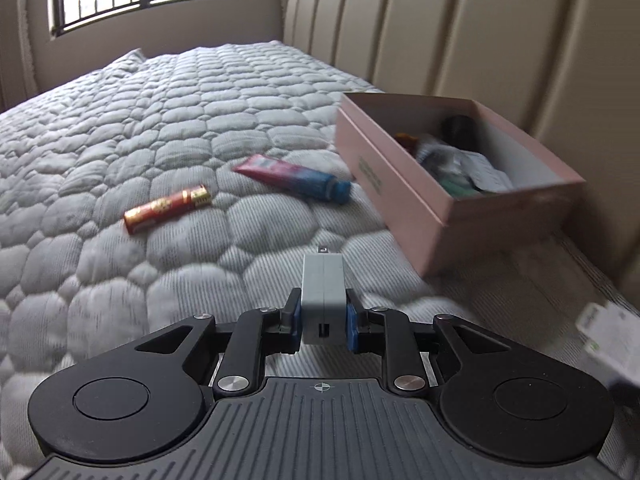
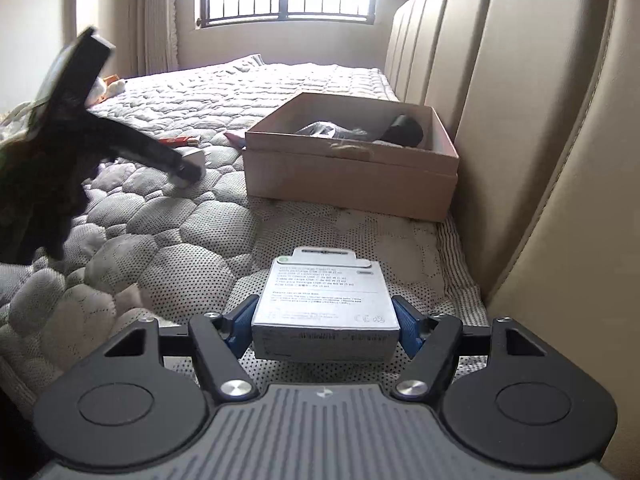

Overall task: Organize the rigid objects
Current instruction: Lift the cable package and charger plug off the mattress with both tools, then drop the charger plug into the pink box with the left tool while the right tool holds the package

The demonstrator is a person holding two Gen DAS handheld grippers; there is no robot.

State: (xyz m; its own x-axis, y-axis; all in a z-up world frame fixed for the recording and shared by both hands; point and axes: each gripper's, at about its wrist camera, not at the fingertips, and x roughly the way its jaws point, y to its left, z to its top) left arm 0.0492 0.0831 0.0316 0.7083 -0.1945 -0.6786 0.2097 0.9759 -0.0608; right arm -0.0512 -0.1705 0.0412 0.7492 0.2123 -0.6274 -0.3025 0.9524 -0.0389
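Quilted grey mattress (image 1: pixel 120 128) carries everything, w/ a padded beige headboard (image 1: pixel 480 32) along its right side. Pink cardboard box (image 1: pixel 400 200), 1 only, sits open on the mattress against the headboard; inside is a jumble incl. a dark cylinder (image 2: pixel 406 130), other contents too blurred to count.

Right gripper (image 2: pixel 325 320) is clenched on 1 flat white retail box (image 2: pixel 326 300): blue pads (image 2: pixel 406 322) press its 2 short sides, printed face up, hang-tab end pointing fwd toward the pink box. It's held just above the mattress, near the headboard, short of the pink box.

Left gripper (image 1: pixel 323 320) is clamped on 1 grey-white charger (image 1: pixel 323 296), gripped at its rear half btwn the blue pads, metal prongs pointing fwd. From the right wrist view it sits low over the mattress, left of the pink box.

Loose on the mattress: 1 pink-and-blue tube (image 1: pixel 294 178), cap end near the pink box's corner but whether touching can't tell; 1 red-and-gold stick-shaped pack (image 1: pixel 168 209) further left, apart from the tube.
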